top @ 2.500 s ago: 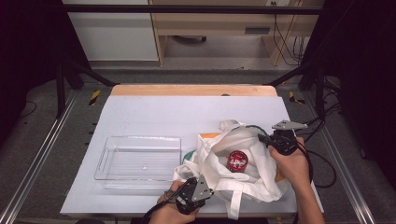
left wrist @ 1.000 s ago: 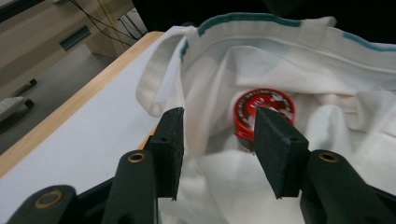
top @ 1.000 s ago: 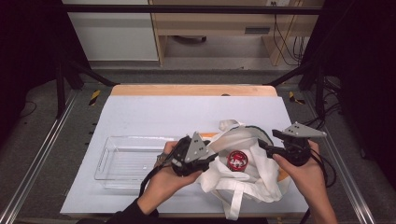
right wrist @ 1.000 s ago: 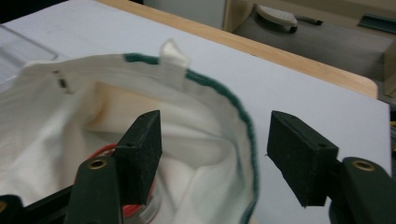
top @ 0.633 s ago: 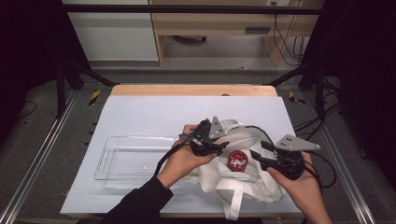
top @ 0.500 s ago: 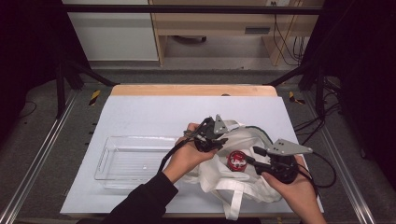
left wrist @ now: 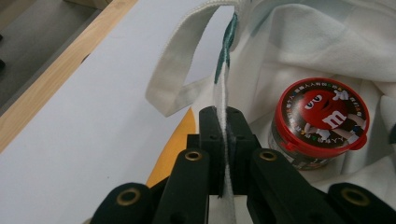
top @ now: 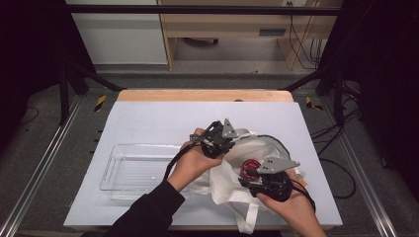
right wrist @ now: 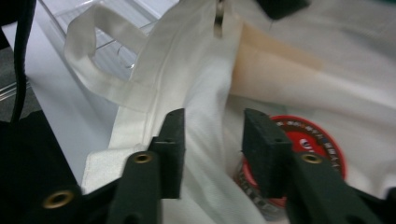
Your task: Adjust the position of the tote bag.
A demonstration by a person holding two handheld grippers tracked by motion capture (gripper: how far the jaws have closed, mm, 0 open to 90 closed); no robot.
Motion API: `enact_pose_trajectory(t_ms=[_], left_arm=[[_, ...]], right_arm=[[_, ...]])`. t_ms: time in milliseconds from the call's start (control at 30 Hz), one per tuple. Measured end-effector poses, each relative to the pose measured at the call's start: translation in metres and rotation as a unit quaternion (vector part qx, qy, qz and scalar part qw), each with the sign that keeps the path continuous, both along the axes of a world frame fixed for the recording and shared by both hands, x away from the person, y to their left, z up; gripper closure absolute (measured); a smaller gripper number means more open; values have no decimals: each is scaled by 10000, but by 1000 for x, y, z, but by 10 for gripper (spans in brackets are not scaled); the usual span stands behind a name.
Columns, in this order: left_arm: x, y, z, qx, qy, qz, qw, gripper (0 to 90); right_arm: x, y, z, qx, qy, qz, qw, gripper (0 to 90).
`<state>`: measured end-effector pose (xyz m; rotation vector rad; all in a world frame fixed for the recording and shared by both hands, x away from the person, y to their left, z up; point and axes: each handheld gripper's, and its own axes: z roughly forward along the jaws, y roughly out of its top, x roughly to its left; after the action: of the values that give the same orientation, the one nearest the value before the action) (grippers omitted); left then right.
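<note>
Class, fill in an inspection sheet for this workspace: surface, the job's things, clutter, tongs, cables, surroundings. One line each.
Surface: white table top with a wooden far edge, bare at the back.
Job's things: white cloth tote bag, open; red-lidded round candy jar inside it.
Clutter: clear plastic rectangular tray, empty, left of the bag.
Tongs: left tongs shut on the bag's rim edge, holding it up; right tongs open, at the bag opening above the jar.
Cables: black cable trails from the left tongs over the tray's corner.
Surroundings: grey floor, black frame legs, wooden furniture behind.

Crumpled white tote bag, red-lidded candy jar upright inside.
</note>
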<state>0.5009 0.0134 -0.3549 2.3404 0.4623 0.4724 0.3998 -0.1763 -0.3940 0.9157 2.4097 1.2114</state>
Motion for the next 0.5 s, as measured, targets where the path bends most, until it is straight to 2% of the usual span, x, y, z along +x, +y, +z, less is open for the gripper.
enact_pose_trajectory(t_ms=[200, 300, 400, 500], left_arm=[[-4, 3, 7, 87, -14, -23, 10000, 878], [-4, 5, 9, 41, 2, -12, 10000, 878], [-3, 5, 13, 78, 6, -2, 10000, 878], [-3, 5, 19, 133, -42, 13, 9999, 878]], right_arm=[[-3, 7, -6, -138, 88, 95, 9998, 497], [-5, 7, -8, -169, 126, 108, 9997, 471], [-6, 6, -13, -175, 240, 113, 9995, 432], [-6, 7, -18, -243, 308, 131, 9991, 446]])
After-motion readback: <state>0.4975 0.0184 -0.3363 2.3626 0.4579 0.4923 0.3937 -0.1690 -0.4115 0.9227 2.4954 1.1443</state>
